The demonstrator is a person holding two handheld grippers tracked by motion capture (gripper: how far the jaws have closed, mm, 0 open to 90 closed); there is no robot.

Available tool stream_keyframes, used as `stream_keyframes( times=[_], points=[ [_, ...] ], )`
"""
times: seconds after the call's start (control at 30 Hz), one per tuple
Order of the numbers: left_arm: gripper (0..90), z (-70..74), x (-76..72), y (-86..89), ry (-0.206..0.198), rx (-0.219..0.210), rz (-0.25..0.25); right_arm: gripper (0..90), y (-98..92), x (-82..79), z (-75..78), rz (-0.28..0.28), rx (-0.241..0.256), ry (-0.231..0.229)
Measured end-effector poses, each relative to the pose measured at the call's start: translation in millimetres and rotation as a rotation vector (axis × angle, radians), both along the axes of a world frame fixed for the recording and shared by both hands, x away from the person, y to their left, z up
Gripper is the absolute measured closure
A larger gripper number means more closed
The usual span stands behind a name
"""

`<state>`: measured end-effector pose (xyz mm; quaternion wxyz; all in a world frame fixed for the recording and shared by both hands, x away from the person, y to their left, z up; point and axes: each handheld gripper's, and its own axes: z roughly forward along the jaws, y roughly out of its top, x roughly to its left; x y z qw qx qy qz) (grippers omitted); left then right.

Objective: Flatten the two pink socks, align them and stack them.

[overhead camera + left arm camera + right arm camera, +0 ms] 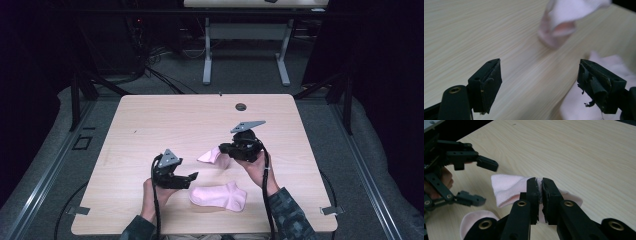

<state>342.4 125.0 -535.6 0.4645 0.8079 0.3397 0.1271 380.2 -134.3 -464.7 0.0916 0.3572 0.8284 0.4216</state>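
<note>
High view: nearest the table's (150,115) front edge, right of centre, a pink sock (220,196) lies flat on the wood, toe toward the right. Just to its left, the left gripper (191,178) is held in the person's left hand (152,192), pointing right toward the sock; its jaws stand wide apart with nothing between them. In the left gripper view, the flat sock sits blurred beside the right-hand jaw, without clear contact.

Farther back, near the table's centre, the right gripper (223,149) is held in the right hand (255,164) and points left. Its jaws are closed on a second pink sock (210,156), which hangs from them with its lower end at or near the tabletop; contact cannot be confirmed. The right gripper view shows this sock's (509,187) fabric pinched between the two black jaws.

Close to the table's far edge, right of centre, a small dark round grommet (241,106) is set into the surface.
</note>
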Motion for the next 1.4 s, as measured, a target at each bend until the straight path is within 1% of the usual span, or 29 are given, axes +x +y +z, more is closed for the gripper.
stream_keyframes(
  times=[0.03, 0.13, 0.17, 0.23, 0.33, 0.37, 0.43, 0.47, 0.57, 0.6, 0.63, 0.67, 0.7, 0.73, 0.8, 0.83, 0.87, 0.93, 0.97, 1.0, 1.03, 1.1, 1.13, 1.17, 1.2, 1.23, 1.27, 1.3, 1.4],
  points=[
    [22.7, 1.2, 2.5, -4.5, 0.006, -0.030, -0.018, 84.6, 0.9, -0.2, 1.6, 0.011, -0.001, -0.004],
    [32.4, 2.3, 9.4, -13.0, 0.006, -0.074, -0.038, 84.6, 4.8, -2.1, 5.0, 0.022, 0.013, -0.009],
    [40.3, 2.1, 10.9, -13.6, 0.009, -0.099, -0.043, 84.6, 5.9, -2.3, 5.9, 0.028, 0.011, -0.011],
    [57.1, 2.5, 11.4, -11.7, -0.011, -0.133, -0.025, 84.6, 7.9, -2.7, 7.1, 0.031, 0.013, -0.011],
    [77.8, 5.9, 10.1, -6.4, -0.043, -0.142, 0.005, 84.6, 10.3, -2.6, 7.7, 0.045, 0.024, -0.010],
    [82.5, 8.0, 9.4, -4.3, -0.053, -0.133, 0.012, 84.6, 10.9, -2.6, 8.5, 0.051, 0.011, -0.007],
    [87.4, 14.2, 6.7, 0.4, -0.080, -0.104, 0.032, 84.6, 13.1, -2.7, 8.8, 0.057, 0.026, -0.003],
    [87.8, 18.2, 4.7, 2.5, -0.095, -0.087, 0.038, 84.6, 14.0, -2.7, 9.5, 0.065, 0.022, -0.005],
    [88.0, 34.4, -6.4, 4.4, -0.161, 0.018, 0.060, 84.6, 18.3, -3.5, 11.3, 0.074, 0.034, -0.008],
    [88.0, 45.2, -15.4, 1.3, -0.202, 0.105, 0.051, 84.5, 19.4, -3.8, 11.6, 0.085, 0.024, -0.001],
    [88.0, 48.9, -19.4, -1.8, -0.213, 0.126, 0.043, 84.5, 18.9, -3.4, 11.0, 0.089, 0.009, 0.007],
    [88.0, 48.9, -19.4, -1.8, -0.213, 0.126, 0.043, 84.5, 18.9, -3.4, 11.0, 0.089, 0.009, 0.007],
    [88.0, 51.6, -21.8, -6.7, -0.213, 0.163, 0.021, 84.5, 18.5, -3.2, 9.2, 0.083, 0.009, 0.018],
    [87.9, 52.0, -24.3, -13.6, -0.211, 0.190, 0.000, 84.5, 17.1, -2.2, 7.4, 0.086, -0.012, 0.028],
    [87.9, 47.3, -25.8, -29.9, -0.203, 0.250, -0.050, 84.5, 14.0, 0.8, 0.7, 0.081, -0.060, 0.044],
    [87.8, 42.1, -24.6, -38.1, -0.183, 0.270, -0.070, 84.4, 10.4, 5.6, -9.0, 0.073, -0.119, 0.065],
    [87.8, 35.6, -22.7, -45.9, -0.165, 0.281, -0.084, 84.4, 10.4, 5.6, -9.0, 0.073, -0.119, 0.065],
    [87.8, 22.3, -16.4, -58.0, -0.121, 0.286, -0.114, 84.4, 6.5, 12.1, -21.6, 0.073, -0.178, 0.100],
    [87.4, 11.2, -9.4, -66.8, -0.063, 0.283, -0.129, 84.3, 2.0, 18.5, -34.7, 0.070, -0.217, 0.118],
    [87.0, 11.2, -9.4, -66.8, -0.063, 0.283, -0.129, 84.3, 2.0, 18.5, -34.7, 0.070, -0.217, 0.118],
    [87.0, 6.8, -6.2, -69.8, -0.035, 0.265, -0.139, 84.2, -0.2, 21.0, -40.5, 0.072, -0.225, 0.126],
    [82.1, 0.6, -0.3, -74.3, 0.006, 0.276, -0.154, 84.2, -3.9, 24.8, -49.7, 0.059, -0.264, 0.134],
    [75.0, -1.6, 1.4, -75.4, 0.022, 0.277, -0.156, 84.2, -5.5, 26.2, -53.9, 0.049, -0.284, 0.129],
    [67.4, -3.0, 2.6, -75.3, 0.037, 0.280, -0.157, 84.2, -7.1, 27.5, -57.7, 0.048, -0.301, 0.134],
    [64.3, -3.1, 3.6, -73.0, 0.052, 0.282, -0.173, 84.2, -8.8, 28.7, -61.3, 0.051, -0.312, 0.136],
    [54.9, -3.1, 4.0, -70.2, 0.060, 0.275, -0.168, 84.0, -11.6, 29.5, -67.6, 0.051, -0.325, 0.138],
    [54.9, -2.2, 4.3, -66.5, 0.066, 0.279, -0.153, 84.0, -11.6, 29.5, -67.6, 0.051, -0.325, 0.138],
    [47.0, -1.2, 4.7, -61.9, 0.073, 0.278, -0.143, 83.3, -14.4, 31.1, -71.8, 0.061, -0.360, 0.142],
    [42.1, -0.5, 8.0, -48.0, 0.072, 0.280, -0.100, 81.8, -16.1, 33.0, -76.3, 0.059, -0.359, 0.145]
  ],
)
